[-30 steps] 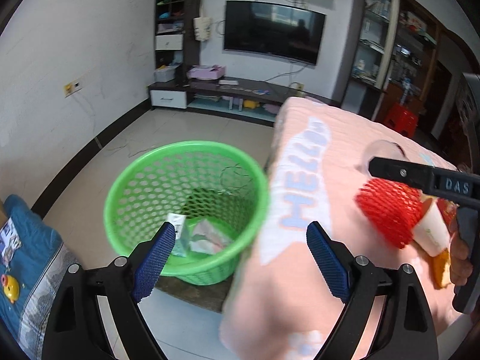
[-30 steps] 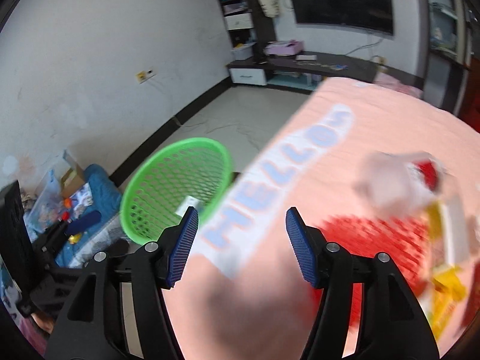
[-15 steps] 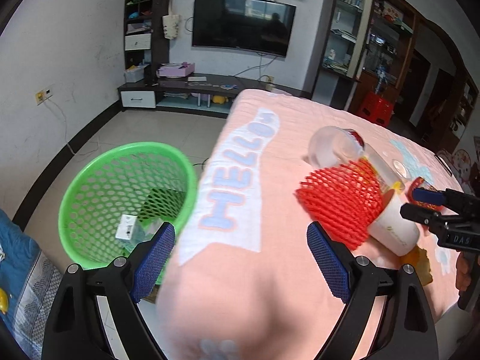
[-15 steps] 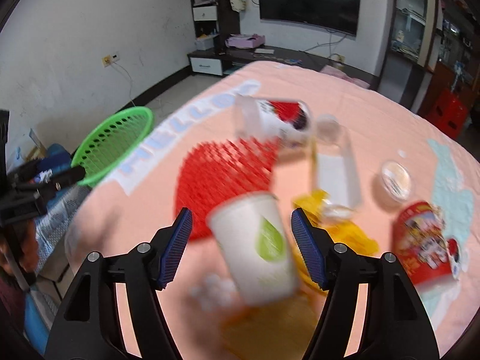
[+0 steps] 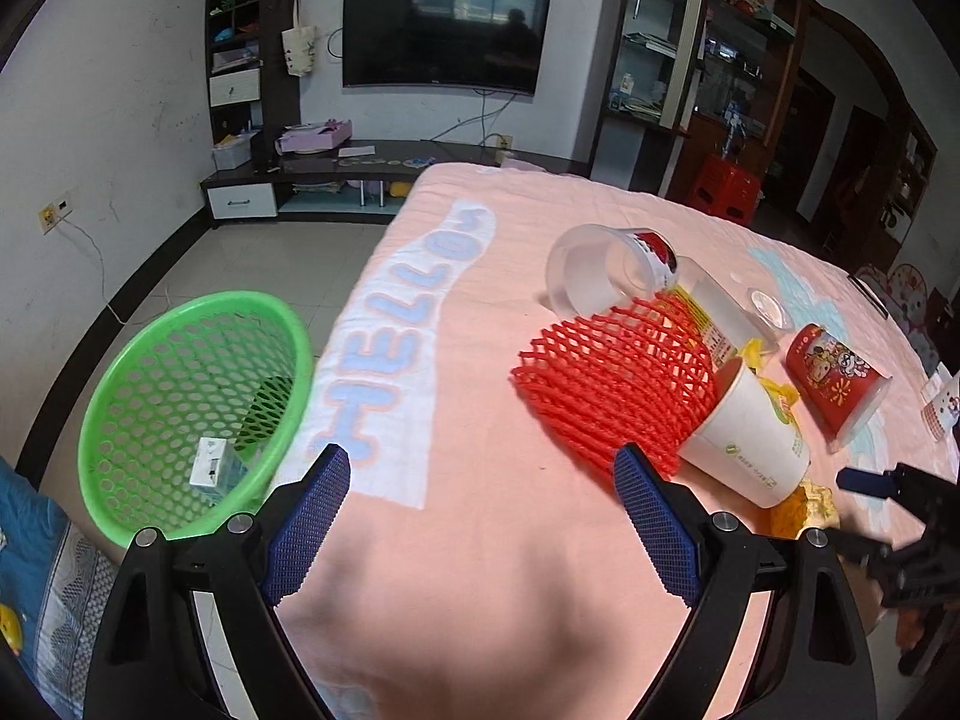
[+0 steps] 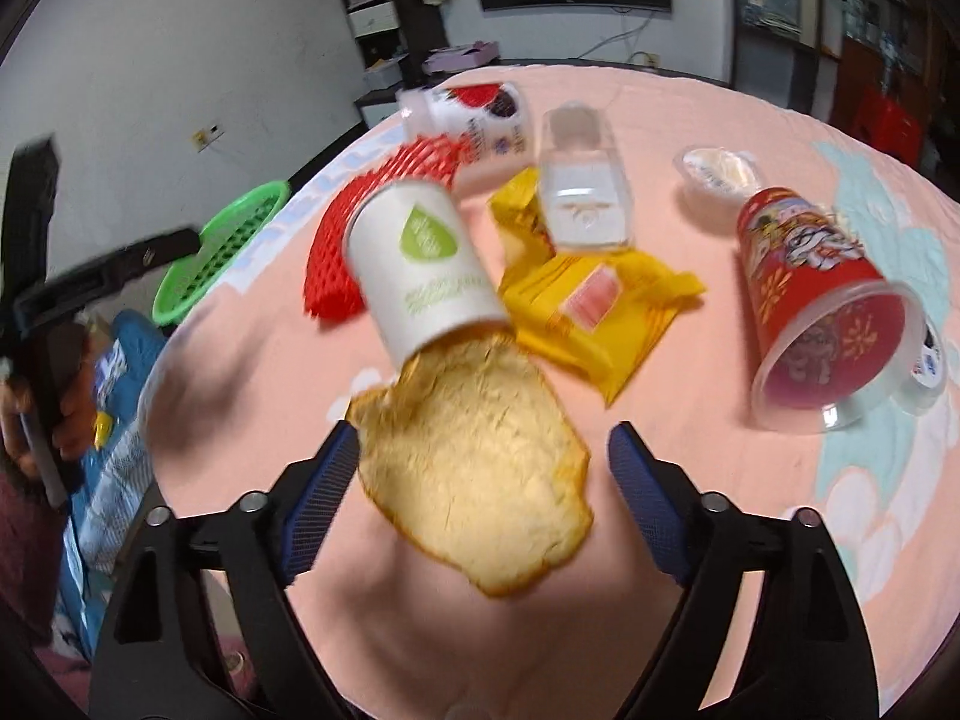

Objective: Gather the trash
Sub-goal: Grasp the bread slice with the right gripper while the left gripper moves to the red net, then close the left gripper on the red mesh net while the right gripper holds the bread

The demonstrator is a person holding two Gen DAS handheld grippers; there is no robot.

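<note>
Trash lies on the pink tablecloth (image 5: 492, 540): a red foam net (image 5: 612, 378), a tipped white paper cup (image 6: 420, 264), a yellow wrapper (image 6: 588, 312), a red printed cup (image 6: 822, 300) and a flat yellowish peel (image 6: 480, 492). My right gripper (image 6: 483, 444) hovers low over the peel; its jaws are opening, and the peel lies between the pads without being pressed. My left gripper (image 5: 480, 462) is open over bare cloth, with the net just beyond its right finger. The green basket (image 5: 180, 306) stands on the floor to the left, off the table edge.
A clear plastic cup (image 5: 594, 276), a clear bottle (image 6: 582, 180) and a small lidded tub (image 6: 714, 171) lie farther back on the table. The basket holds a white carton (image 5: 210, 462). A blue cushion (image 5: 36, 540) sits lower left. A TV unit lines the far wall.
Both views have swung from the basket to the trash on the table. The right gripper came down over the peel and its jaws spread wider. The left gripper stayed open.
</note>
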